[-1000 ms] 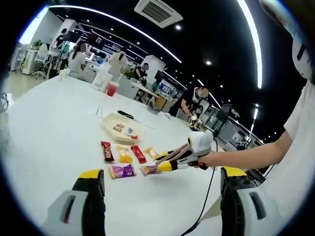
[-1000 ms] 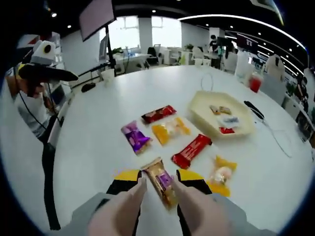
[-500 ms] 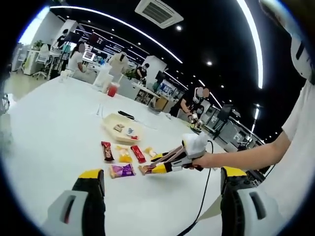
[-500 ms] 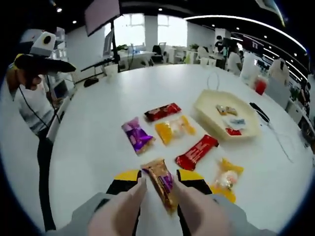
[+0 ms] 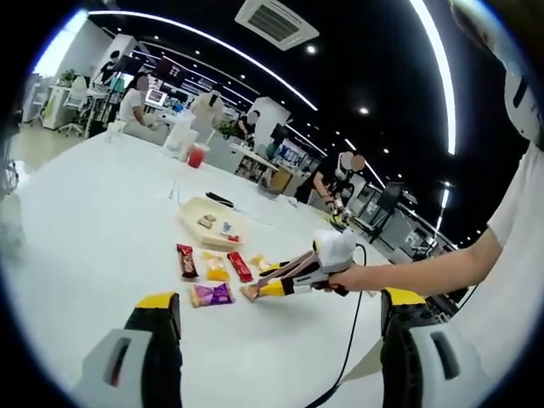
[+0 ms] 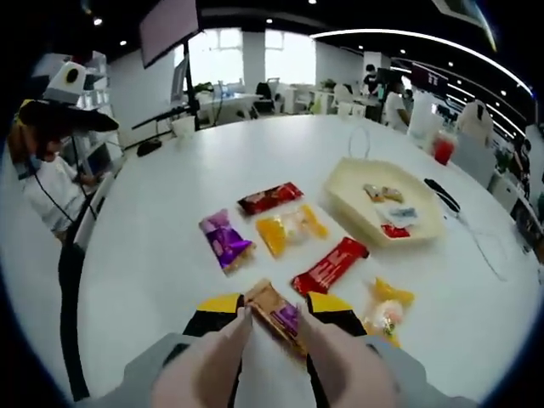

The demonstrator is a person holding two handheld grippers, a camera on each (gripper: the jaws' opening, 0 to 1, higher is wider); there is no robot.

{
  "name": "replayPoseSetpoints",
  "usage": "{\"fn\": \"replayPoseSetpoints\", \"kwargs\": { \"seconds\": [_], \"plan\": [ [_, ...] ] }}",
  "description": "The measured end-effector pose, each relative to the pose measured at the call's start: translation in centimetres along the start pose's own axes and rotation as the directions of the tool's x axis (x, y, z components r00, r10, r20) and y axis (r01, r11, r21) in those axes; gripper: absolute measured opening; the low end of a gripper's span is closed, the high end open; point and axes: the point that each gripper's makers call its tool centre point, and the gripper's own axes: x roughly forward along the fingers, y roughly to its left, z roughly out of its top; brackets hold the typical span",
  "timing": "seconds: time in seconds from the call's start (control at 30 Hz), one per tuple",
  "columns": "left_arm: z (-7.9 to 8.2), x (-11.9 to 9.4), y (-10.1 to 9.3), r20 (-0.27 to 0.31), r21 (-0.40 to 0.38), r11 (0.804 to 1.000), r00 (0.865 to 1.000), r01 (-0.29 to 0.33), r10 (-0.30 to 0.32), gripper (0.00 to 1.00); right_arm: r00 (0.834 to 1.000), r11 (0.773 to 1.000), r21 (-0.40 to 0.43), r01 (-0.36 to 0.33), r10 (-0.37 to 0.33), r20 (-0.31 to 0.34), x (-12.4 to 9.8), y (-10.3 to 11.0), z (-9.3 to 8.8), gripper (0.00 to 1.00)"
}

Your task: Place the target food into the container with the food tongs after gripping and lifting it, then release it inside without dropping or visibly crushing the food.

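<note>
White bench (image 6: 170,187) carrying a cream tray (image 6: 348,208) with a few small snacks already inside; five wrapped snacks loose beside it. Right claw (image 6: 274,313) clenched on the brown snack packet (image 6: 276,313), apparently just clear of the bench, well short of the tray. Left claw (image 5: 272,340) released, holding nothing, parked apart. Grip done; carry to tray and release still pending.

No legible text on any snack wrapper.
</note>
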Motion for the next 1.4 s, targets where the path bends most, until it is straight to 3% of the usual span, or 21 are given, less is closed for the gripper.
{"fn": "replayPoseSetpoints", "kwargs": {
  "seconds": [0.3,0.43,0.63,0.83,1.13,1.27,1.4],
  "plan": [
    [-0.2,0.7,-0.2,-0.015,0.007,1.0,1.0,0.008,-0.008,0.99,1.0,0.999,0.037,-0.011,0.011,0.019,0.4,-0.6,-0.2,0.28],
    [-0.2,0.6,-0.1,0.003,-0.014,1.0,1.0,0.0,0.0,0.98,0.999,0.998,0.057,-0.014,0.012,0.03,0.3,-0.2,0.0,0.28],
    [-0.1,0.7,0.0,0.002,-0.012,1.0,1.0,-0.003,0.003,0.98,1.0,0.999,0.04,-0.012,0.011,0.029,0.4,-0.1,-0.1,0.26],
    [0.5,1.0,0.0,0.016,-0.009,1.0,1.0,-0.007,0.007,0.98,0.999,0.99,0.135,0.03,-0.031,0.005,0.4,-0.2,0.3,0.26],
    [1.1,0.4,0.3,0.036,-0.01,1.0,0.999,-0.028,0.028,0.98,0.999,1.0,-0.025,0.006,-0.005,0.045,-0.9,0.7,1.0,0.27],
    [0.2,-0.1,0.6,0.023,-0.023,0.999,0.999,-0.041,0.041,0.98,0.999,0.991,-0.126,-0.033,0.035,0.011,-0.7,0.7,0.3,0.27],
    [-0.3,-0.3,0.7,0.01,-0.028,0.998,0.999,-0.047,0.047,0.98,0.997,0.988,-0.131,-0.076,0.075,-0.011,0.0,0.4,0.1,0.27]
  ]
}}
